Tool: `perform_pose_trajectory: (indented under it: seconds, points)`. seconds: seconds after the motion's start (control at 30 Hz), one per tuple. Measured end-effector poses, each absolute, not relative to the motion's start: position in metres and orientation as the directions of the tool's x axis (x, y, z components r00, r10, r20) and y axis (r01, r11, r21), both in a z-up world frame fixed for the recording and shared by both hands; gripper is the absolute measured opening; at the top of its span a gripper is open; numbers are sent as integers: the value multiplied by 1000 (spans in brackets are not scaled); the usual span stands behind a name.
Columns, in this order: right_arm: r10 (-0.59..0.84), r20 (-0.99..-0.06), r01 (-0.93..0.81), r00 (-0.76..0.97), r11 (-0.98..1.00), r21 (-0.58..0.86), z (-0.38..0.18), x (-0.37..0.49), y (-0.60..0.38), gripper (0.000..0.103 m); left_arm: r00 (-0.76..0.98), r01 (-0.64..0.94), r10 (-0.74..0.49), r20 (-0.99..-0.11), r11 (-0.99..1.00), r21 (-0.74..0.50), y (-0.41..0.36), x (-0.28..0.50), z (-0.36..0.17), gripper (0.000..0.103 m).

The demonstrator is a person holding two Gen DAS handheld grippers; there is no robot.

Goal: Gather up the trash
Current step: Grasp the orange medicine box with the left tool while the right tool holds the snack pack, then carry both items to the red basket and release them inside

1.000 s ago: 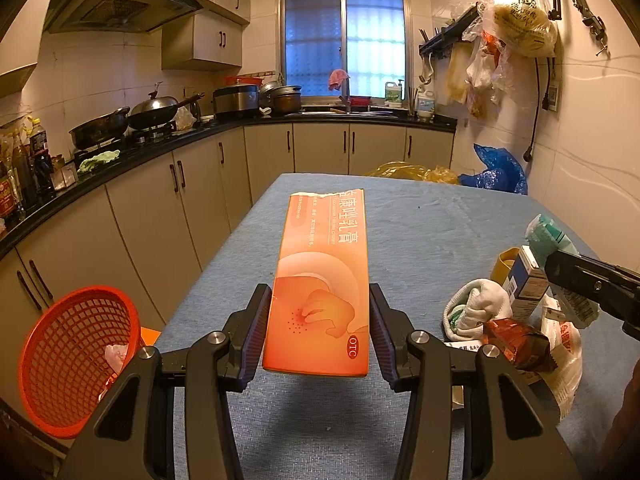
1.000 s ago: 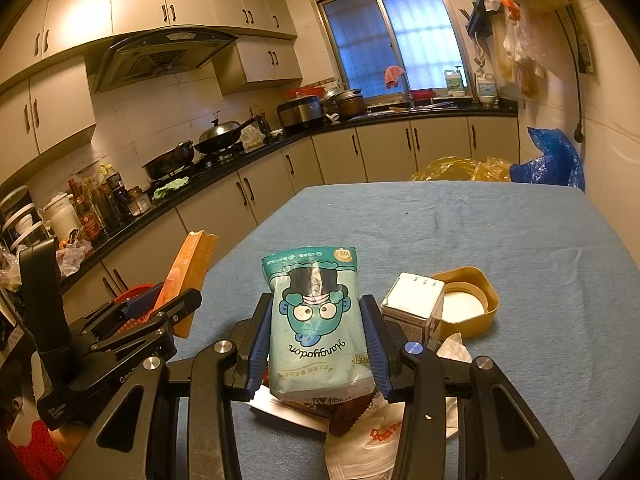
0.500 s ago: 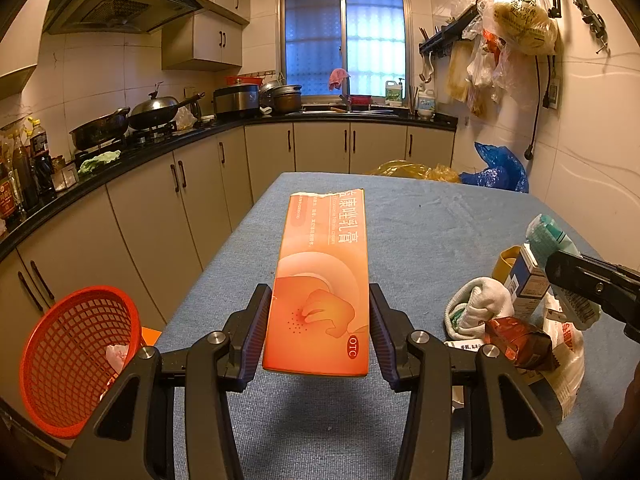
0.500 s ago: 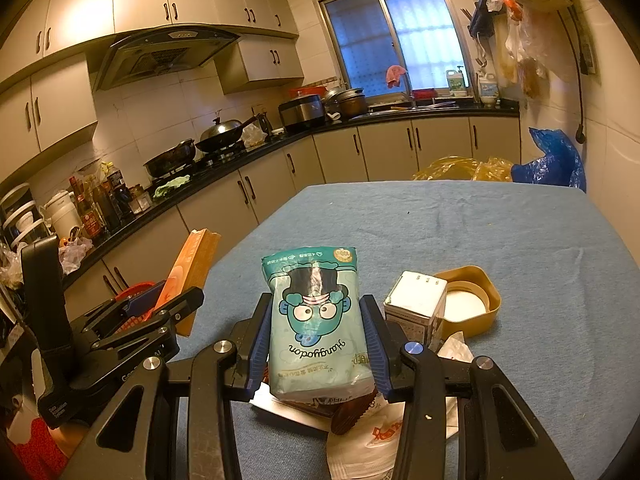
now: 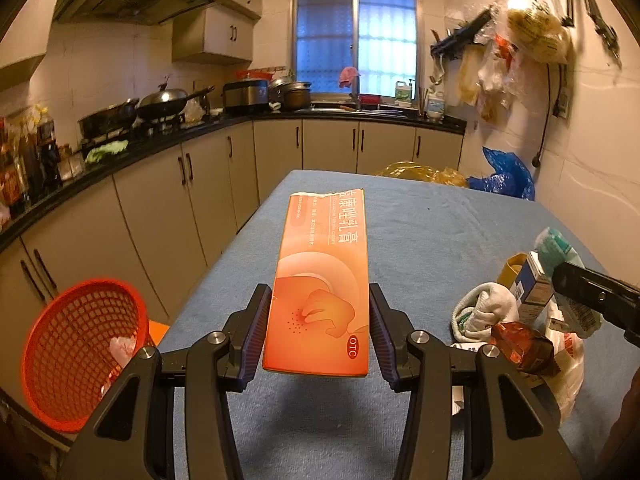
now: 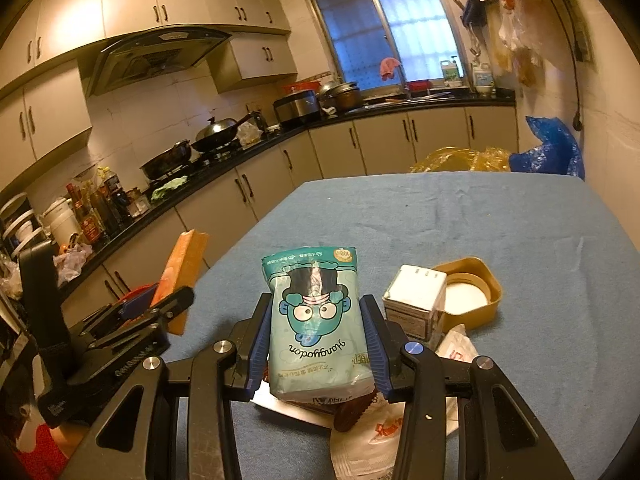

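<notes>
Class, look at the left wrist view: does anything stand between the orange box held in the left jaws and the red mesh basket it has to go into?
Nothing visible does. The orange box is held above the table; the red basket sits lower, beside the table's left edge, its opening unobstructed.

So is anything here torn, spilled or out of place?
The orange box in the left gripper has a ragged, torn far end. The trash pile lies jumbled on the table. Nothing looks spilled.

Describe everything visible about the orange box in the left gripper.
The orange box is a long, flat carton, apparently cardboard, printed with white Chinese characters, a hand graphic and a red OTC mark. Its far end looks torn open. The left gripper clamps its near end, holding it lengthwise above the blue table.
</notes>
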State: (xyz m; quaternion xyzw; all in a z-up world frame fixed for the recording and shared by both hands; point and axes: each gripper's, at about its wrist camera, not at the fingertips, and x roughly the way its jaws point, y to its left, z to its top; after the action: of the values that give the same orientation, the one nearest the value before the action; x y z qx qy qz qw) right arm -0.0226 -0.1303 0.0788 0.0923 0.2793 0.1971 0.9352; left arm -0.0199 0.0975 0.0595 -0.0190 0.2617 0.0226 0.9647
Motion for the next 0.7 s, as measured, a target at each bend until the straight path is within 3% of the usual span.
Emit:
perform_pose_trajectory:
  seconds: [0.4,0.7]
  points:
    - [455,-462,-404,761,890,212,116,-41,-89,47,864,-139,109,-491,990,-25,132,-56,81,46]
    - [532,-504,-491,680,841,227,111,-39,-43,47,854,-204,167,-493,979,-21,161,-76,95,46]
